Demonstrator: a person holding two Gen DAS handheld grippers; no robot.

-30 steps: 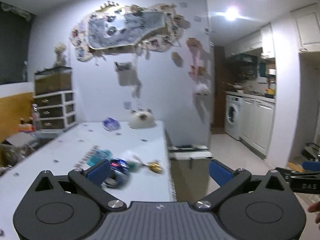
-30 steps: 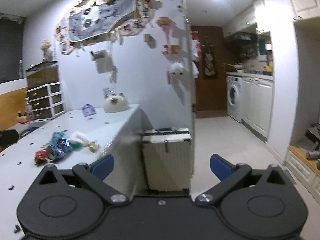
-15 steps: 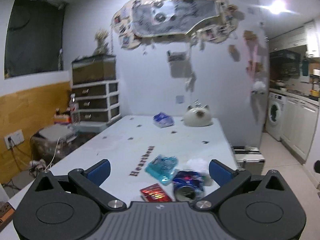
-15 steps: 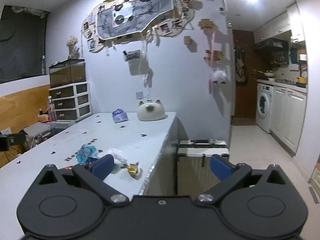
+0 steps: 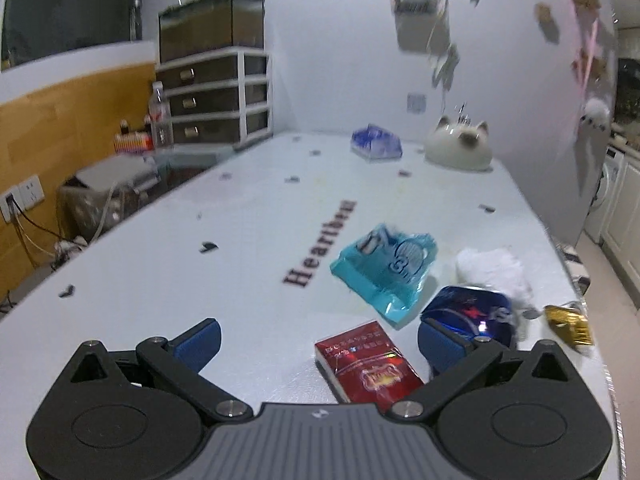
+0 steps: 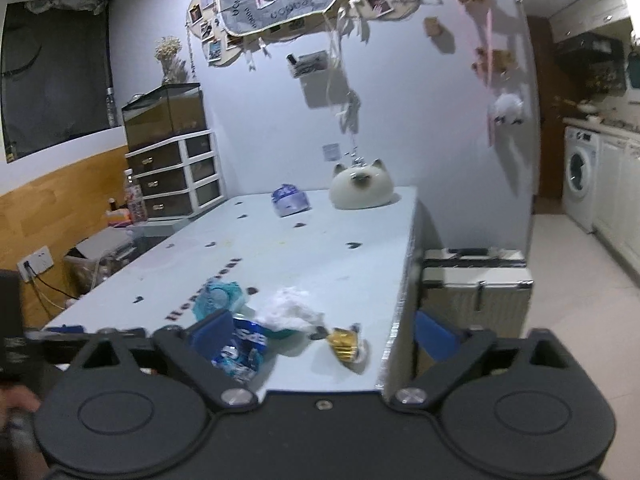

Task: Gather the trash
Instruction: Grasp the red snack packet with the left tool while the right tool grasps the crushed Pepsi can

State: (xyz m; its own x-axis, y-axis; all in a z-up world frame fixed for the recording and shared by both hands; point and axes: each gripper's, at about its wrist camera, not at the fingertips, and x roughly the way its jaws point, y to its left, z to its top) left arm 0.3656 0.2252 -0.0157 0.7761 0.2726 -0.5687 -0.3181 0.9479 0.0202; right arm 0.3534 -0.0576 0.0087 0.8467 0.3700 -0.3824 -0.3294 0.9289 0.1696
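Plainly this is the approach step: both tongs are over the near end of the white surface (image 5: 248, 216) and nothing has been picked up yet.

Going left to right in the left wrist view, the left tongs (image 5: 318, 340) stand wide open and empty at the bottom of the frame. Between the blue pads, low and right of centre, lies a red cigarette pack (image 5: 366, 362) flat on the surface. Just above it is a crumpled teal wrapper (image 5: 386, 270). Right of that sits a crushed blue can (image 5: 466, 312), partly behind the right-hand pad, with a white tissue wad (image 5: 494, 270) behind it and a small gold wrapper (image 5: 568, 324) near the right edge.

In the right wrist view, the right tongs (image 6: 324, 332) are wide but closing, with nothing pressed between the pads; the can and the gold wrapper lie in the gap beyond them, at lower centre.

Next, I judge, one of the tongs must drop onto a single piece, the red pack being best lined up for the left, and close on it.

As for containers, no bin or bag for the trash shows in either view. At upper left stand a drawer unit (image 5: 218, 96) and a glass tank (image 5: 208, 24) on it; their contents cannot be made out.
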